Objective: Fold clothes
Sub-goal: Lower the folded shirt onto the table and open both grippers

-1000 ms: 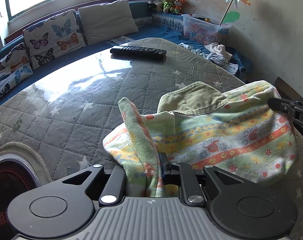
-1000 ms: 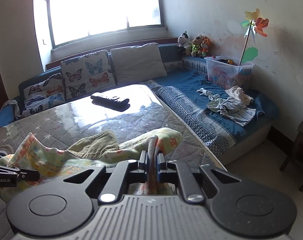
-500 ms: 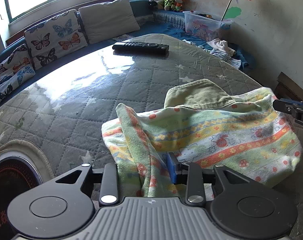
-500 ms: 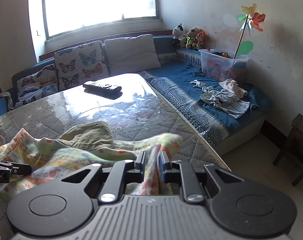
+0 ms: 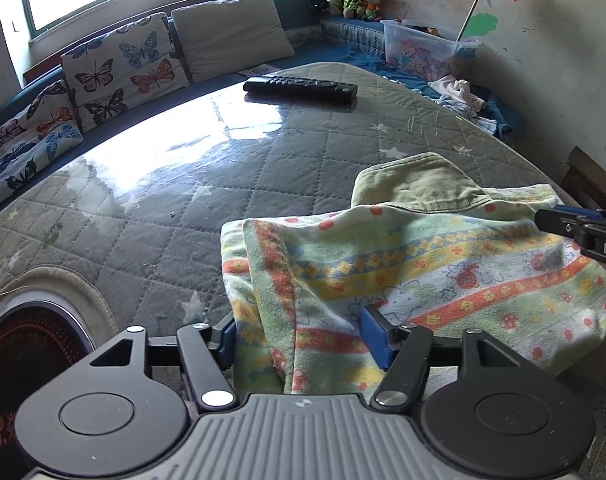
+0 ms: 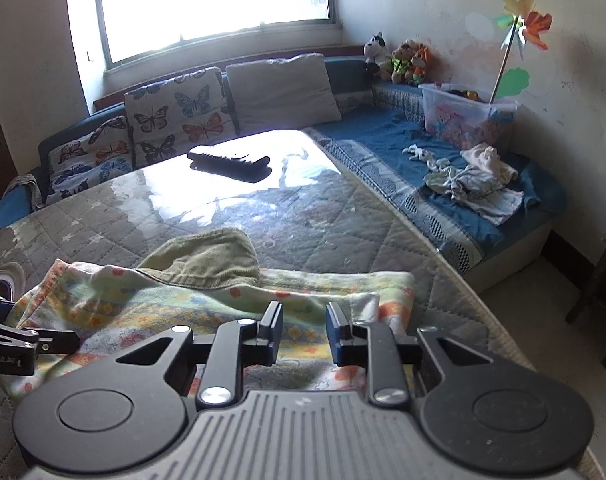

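A patterned green, yellow and orange garment (image 5: 423, 264) lies folded over on the quilted table (image 5: 183, 208), with an olive green cloth (image 5: 419, 184) poking out from under its far edge. My left gripper (image 5: 303, 336) is open, its jaws wide apart with the garment's near left corner lying loose between them. My right gripper (image 6: 303, 332) is open just above the garment's (image 6: 183, 300) right edge, touching nothing. The olive cloth (image 6: 207, 256) shows there too. Each gripper's tip shows in the other's view.
A black remote (image 5: 299, 88) lies at the table's far side. Butterfly cushions (image 5: 123, 68) and a plain pillow (image 5: 227, 36) line the back bench. A toy bin (image 6: 467, 116) and loose clothes (image 6: 475, 180) sit on the blue bench at right. A round dark object (image 5: 31, 340) is near left.
Both grippers have opened and let go of the garment, which has dropped flat onto the table. Both have drawn back slightly.
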A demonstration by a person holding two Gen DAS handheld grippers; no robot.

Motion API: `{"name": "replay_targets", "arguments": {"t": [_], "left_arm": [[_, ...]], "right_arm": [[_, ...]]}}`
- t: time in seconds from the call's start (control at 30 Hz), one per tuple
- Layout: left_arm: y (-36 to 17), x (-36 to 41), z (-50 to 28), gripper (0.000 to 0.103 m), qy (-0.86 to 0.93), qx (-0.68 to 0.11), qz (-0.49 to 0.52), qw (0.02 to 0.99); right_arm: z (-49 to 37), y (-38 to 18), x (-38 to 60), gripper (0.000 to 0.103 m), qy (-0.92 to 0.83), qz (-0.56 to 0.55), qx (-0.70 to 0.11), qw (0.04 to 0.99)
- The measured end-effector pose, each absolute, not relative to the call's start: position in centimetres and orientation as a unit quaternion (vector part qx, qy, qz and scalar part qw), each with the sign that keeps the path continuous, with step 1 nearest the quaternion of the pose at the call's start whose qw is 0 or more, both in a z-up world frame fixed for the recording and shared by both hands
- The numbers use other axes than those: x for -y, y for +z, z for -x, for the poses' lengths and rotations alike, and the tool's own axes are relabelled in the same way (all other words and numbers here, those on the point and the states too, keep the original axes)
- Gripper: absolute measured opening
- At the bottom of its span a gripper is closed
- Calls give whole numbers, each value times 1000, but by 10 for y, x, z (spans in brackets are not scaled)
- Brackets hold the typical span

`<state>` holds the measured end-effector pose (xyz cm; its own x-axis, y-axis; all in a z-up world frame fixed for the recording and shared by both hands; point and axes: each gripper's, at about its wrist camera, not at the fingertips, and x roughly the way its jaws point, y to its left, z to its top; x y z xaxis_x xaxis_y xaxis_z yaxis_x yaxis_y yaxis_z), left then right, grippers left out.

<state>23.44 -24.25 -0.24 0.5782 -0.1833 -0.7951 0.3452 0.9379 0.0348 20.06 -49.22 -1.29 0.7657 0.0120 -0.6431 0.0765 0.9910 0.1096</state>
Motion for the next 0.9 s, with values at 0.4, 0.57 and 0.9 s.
{"name": "replay_targets", "arguments": {"t": [0.4,0.57,0.9], "left_arm": [[-5,234,-237,85,-135,-435,-89,886],[-6,230,-236,91,-130,-436,-87,886],[-4,221,-228,97,-121,-435,-85,888]], "right_arm": [[-208,-16,484,36,-17,-58,-344,937],[-218,-18,466,47,4,-45,-348,937],[-222,-16,449,62,12,-29,-351,936]]}}
